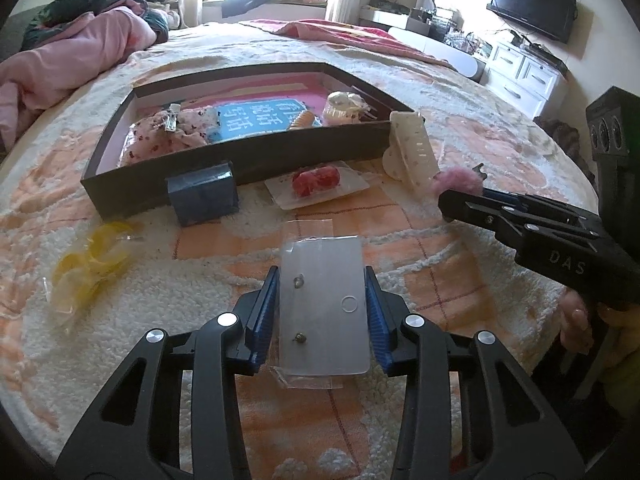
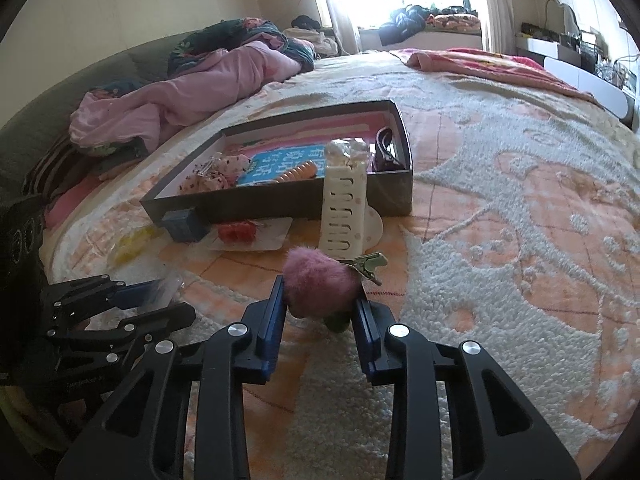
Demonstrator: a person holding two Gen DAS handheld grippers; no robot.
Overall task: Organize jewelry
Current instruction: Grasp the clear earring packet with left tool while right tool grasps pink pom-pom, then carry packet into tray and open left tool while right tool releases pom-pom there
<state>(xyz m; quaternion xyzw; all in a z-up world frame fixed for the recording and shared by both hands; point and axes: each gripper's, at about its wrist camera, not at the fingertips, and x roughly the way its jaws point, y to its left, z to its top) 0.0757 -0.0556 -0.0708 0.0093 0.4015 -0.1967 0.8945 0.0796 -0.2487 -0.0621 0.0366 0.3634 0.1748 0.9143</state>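
Observation:
My left gripper (image 1: 322, 276) is shut on a clear earring card (image 1: 324, 312) in a plastic sleeve, low over the bedspread. My right gripper (image 2: 320, 284) is shut on a pink fluffy pom-pom hair clip (image 2: 318, 284) with a green metal clip end (image 2: 370, 263); it also shows in the left wrist view (image 1: 456, 182). The dark open box (image 1: 256, 156) lies ahead and holds a floral scrunchie (image 1: 168, 136), a silver clip, an orange clip and a cream hair piece (image 1: 344, 108). The box also shows in the right wrist view (image 2: 280, 200).
On the bedspread before the box lie a small blue box (image 1: 202, 196), a red hair clip on a white card (image 1: 316, 182), a white claw clip (image 1: 412, 152) and yellow items in plastic (image 1: 92, 264). Pink bedding (image 1: 72, 52) lies at the back left.

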